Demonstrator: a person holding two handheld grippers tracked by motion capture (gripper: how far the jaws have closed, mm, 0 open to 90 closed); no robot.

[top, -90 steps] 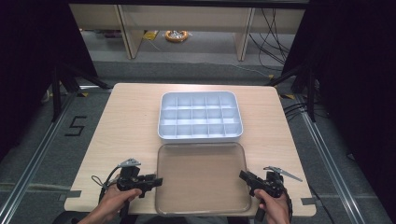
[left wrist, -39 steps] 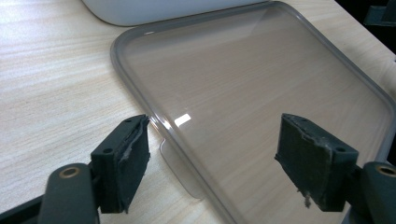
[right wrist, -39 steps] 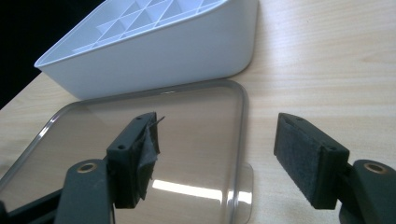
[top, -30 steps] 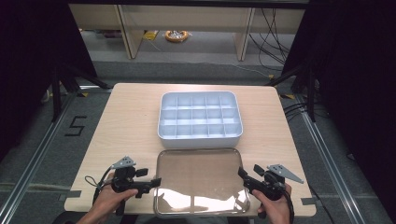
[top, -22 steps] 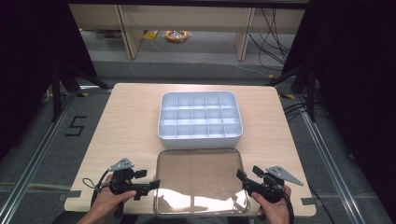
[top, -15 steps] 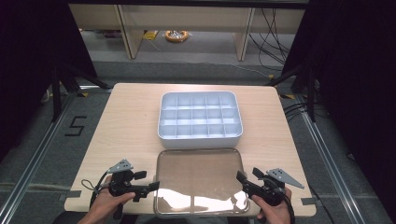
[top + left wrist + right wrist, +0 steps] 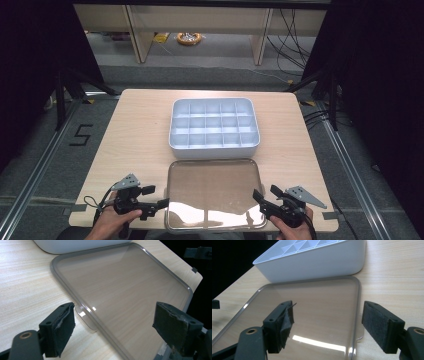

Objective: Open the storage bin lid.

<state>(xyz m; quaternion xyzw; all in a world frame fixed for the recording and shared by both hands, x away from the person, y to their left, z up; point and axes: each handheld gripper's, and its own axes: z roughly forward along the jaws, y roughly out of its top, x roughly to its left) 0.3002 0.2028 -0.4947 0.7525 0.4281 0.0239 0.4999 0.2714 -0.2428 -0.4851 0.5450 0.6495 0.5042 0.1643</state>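
The left gripper [image 7: 156,196] and right gripper [image 7: 265,194] both gape wide and hold nothing, flanking the near corners of the clear, rounded-rectangle plastic lid [image 7: 214,192]. That lid lies flat at the light wooden table's [image 7: 135,130] near edge. Just beyond it, mid-table, sits the white plastic compartment tray [image 7: 214,125], its cells empty.
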